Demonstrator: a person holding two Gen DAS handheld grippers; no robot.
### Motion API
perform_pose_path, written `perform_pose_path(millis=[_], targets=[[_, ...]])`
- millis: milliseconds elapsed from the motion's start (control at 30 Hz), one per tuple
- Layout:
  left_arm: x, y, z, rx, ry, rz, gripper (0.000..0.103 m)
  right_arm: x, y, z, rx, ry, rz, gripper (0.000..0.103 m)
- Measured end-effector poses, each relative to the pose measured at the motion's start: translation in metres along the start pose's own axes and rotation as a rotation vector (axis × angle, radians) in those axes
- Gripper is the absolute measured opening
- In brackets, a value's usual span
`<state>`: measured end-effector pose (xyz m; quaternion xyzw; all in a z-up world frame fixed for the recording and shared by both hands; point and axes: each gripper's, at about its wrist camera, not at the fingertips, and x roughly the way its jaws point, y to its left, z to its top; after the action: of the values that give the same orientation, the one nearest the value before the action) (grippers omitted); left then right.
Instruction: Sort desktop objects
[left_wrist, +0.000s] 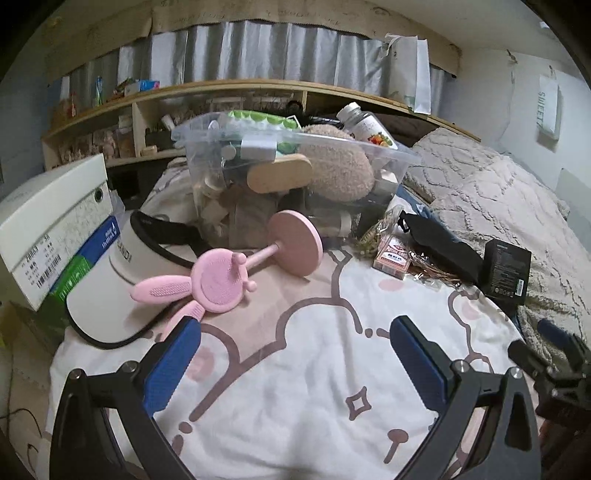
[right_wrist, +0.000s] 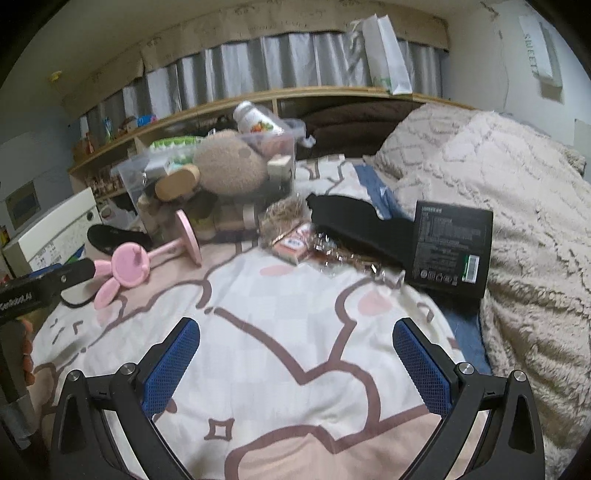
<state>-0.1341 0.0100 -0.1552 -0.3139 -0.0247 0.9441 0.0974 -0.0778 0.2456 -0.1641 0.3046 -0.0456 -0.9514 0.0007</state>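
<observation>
A clear plastic bin (left_wrist: 207, 155) (right_wrist: 133, 170) stands at the back of the bed, filled with a plush toy (left_wrist: 336, 166), a bottle (left_wrist: 369, 127) and other items. A pink bunny-shaped stand (left_wrist: 221, 280) (right_wrist: 127, 271) lies in front of it. A white visor cap (left_wrist: 110, 291) lies at the left. A small pink packet (left_wrist: 391, 258) (right_wrist: 295, 245), a black pouch (left_wrist: 439, 243) (right_wrist: 354, 221) and a black box (left_wrist: 508, 271) (right_wrist: 452, 247) lie at the right. My left gripper (left_wrist: 295, 339) and right gripper (right_wrist: 295, 339) are open and empty above the sheet.
A white shoebox (left_wrist: 55, 225) stands at the far left. A fluffy beige blanket (right_wrist: 517, 206) covers the right side. A wooden shelf (left_wrist: 221, 88) runs along the back wall. The cartoon-print sheet (right_wrist: 288, 302) lies under both grippers.
</observation>
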Motion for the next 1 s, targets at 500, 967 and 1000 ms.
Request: perform_pose_path(millis=[500,967,1000], targets=[[0.053,-0.020,0.016,-0.017,0.041,0.010,0.103,0.024,-0.012,0.004,0.069,0.148,0.027,0.103],[0.102,-0.028,0.017,0.053,0.084,-0.020,0.103,0.070,-0.036,0.059,0.126,0.152,0.030,0.085],[0.103,-0.026,0.018,0.043,0.082,-0.028,0.103,0.078,-0.038,0.065,0.128,0.159,0.028,0.071]])
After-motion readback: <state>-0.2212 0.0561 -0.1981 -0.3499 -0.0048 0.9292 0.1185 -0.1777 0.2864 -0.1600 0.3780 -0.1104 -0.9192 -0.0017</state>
